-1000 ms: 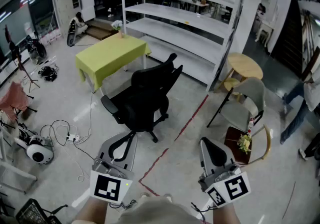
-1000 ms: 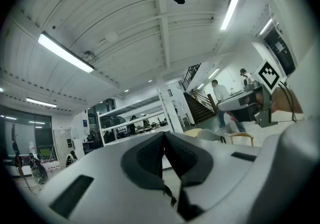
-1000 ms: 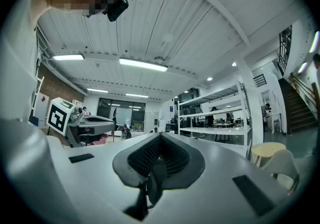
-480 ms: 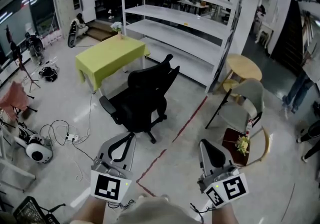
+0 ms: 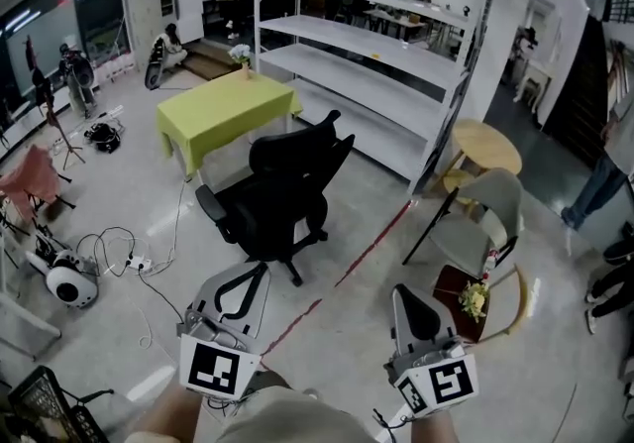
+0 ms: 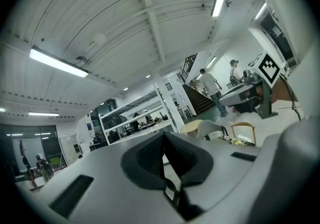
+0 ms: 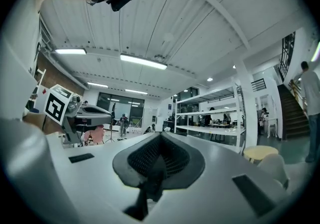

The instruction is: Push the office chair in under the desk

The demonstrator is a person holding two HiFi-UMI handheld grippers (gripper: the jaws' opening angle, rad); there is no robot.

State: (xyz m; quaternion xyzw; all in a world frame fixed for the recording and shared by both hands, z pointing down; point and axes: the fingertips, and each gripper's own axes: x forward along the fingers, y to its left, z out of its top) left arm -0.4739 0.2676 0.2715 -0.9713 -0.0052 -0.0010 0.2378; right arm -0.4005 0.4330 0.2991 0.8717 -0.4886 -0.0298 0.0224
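Head view: chair beyond L tool

One office chair, one desk, one shelving rack

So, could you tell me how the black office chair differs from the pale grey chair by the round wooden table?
The black office chair is dark all over; the grey chair has a pale shell. The office chair stands on a central star base, the grey chair on thin dark legs. The office chair is near the green-covered table, the grey chair by the round wooden table. Both stand upright and empty.
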